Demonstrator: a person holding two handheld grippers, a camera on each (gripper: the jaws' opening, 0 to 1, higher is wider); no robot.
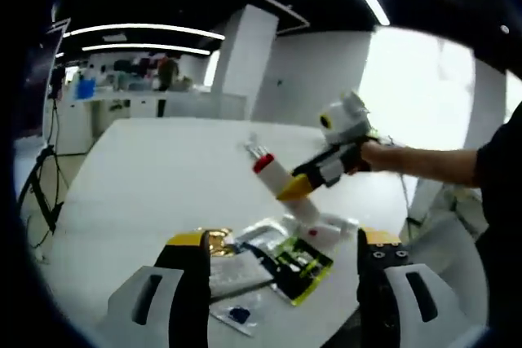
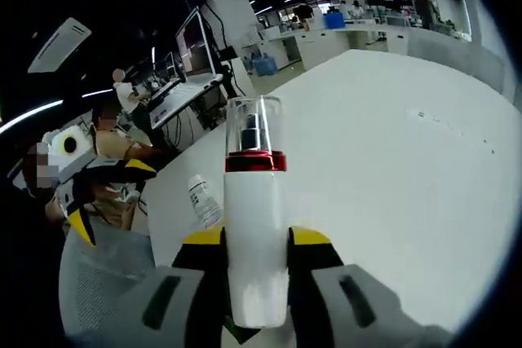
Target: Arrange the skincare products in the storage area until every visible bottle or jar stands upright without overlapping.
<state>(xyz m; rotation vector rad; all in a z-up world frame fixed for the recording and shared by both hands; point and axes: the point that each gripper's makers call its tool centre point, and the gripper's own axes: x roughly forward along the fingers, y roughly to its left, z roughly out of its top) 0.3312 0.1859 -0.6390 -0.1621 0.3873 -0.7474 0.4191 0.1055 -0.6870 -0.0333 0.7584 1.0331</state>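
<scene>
Right now my right gripper [image 2: 257, 262] is clamped on a white bottle [image 2: 255, 234] with a red band and a clear cap, its yellow-tipped jaws pressing the bottle's body from both sides. In the right gripper view the bottle stands up from six o'clock toward twelve, its cap lifted well above the white table [image 2: 391, 169]. At about nine o'clock of it a small clear bottle [image 2: 203, 200] with a printed label lies near the table's edge, tilted. Further out toward nine o'clock my left gripper [image 2: 98, 193] shows, with people and desks behind it.

In the left gripper view the right gripper [image 1: 303, 183] comes in from three o'clock, held by my hand [image 1: 377, 155], and the white bottle [image 1: 281, 175] sits in it slanted, red-banded cap pointing toward ten o'clock, raised off the table [image 1: 163, 169]. My left gripper [image 1: 281, 260] stands wide, its two jaws well apart at the bottom, with nothing between them. Just beyond the jaws, toward twelve o'clock, a loose heap of flat packets lies on the table: a gold sachet [image 1: 217, 241] near the left jaw, a black and green sachet [image 1: 299, 264] toward the right jaw, clear pouches [image 1: 241, 279] overlapping between them. Behind the heap, near one o'clock, lie small white containers [image 1: 322, 230], lying on their sides; I cannot tell how many
</scene>
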